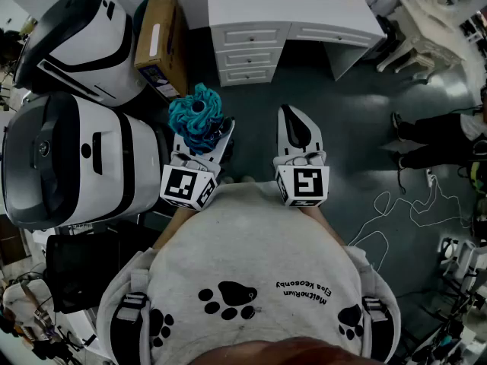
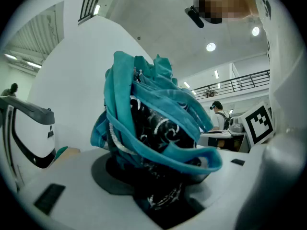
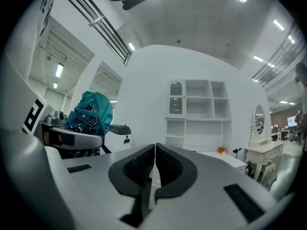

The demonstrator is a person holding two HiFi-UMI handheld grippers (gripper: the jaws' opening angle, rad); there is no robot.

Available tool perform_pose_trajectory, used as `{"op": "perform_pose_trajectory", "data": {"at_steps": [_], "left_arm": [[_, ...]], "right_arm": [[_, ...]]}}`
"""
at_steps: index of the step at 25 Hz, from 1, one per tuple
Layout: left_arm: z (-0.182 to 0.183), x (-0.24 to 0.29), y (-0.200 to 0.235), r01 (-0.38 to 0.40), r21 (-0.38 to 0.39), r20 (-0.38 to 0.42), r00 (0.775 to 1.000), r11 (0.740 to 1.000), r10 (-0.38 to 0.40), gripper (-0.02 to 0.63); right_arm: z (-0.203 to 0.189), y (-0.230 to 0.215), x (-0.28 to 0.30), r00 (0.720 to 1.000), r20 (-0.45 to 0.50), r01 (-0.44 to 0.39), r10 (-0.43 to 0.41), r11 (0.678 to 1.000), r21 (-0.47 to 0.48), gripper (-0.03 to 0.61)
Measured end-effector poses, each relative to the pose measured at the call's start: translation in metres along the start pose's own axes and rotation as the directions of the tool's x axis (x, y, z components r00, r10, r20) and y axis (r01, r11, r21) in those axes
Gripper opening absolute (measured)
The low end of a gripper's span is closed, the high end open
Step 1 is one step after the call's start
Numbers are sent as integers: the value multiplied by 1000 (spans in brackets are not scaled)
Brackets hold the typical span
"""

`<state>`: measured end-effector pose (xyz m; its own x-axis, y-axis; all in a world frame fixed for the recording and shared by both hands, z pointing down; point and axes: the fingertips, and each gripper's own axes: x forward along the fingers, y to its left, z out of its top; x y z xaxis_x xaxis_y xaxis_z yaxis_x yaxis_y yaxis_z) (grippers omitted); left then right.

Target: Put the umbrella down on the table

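Between the pinching jaws of the left gripper (image 1: 202, 147), the bunched teal fabric umbrella (image 2: 153, 123) sits well short of the white drawered counter (image 1: 289, 10), so it likely wants carrying over level and resting on the top before release, while the right gripper (image 3: 154, 159) has its jaws pressed together, empty.

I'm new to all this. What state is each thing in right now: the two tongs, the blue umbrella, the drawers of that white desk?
umbrella: folded up and bunched, held in the left tongs, not yet set down.
left tongs: closed on the umbrella.
right tongs: closed, with nothing between them.
desk drawers: all pushed shut.
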<state>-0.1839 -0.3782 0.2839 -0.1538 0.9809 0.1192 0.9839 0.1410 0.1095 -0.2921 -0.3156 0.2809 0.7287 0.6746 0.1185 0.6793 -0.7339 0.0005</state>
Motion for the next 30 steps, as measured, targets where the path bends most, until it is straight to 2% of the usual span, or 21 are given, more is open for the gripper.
{"op": "perform_pose_trajectory", "data": {"at_steps": [8, 16, 23, 30], "left_arm": [[-4, 13, -12, -33, -10, -7, 999, 999, 33, 247], [-13, 28, -2, -57, -27, -31, 998, 998, 56, 247], [-13, 60, 31, -46, -39, -20, 999, 998, 46, 247], [-9, 117, 89, -14, -42, -23, 1000, 999, 13, 247]], "right_arm": [[-9, -22, -2, 1000, -1, -24, 24, 999, 39, 34], [-21, -33, 11, 999, -17, -29, 31, 996, 84, 34], [-28, -46, 48, 999, -37, -1, 4, 996, 87, 34], [-31, -59, 127, 998, -53, 18, -13, 995, 97, 34]]}}
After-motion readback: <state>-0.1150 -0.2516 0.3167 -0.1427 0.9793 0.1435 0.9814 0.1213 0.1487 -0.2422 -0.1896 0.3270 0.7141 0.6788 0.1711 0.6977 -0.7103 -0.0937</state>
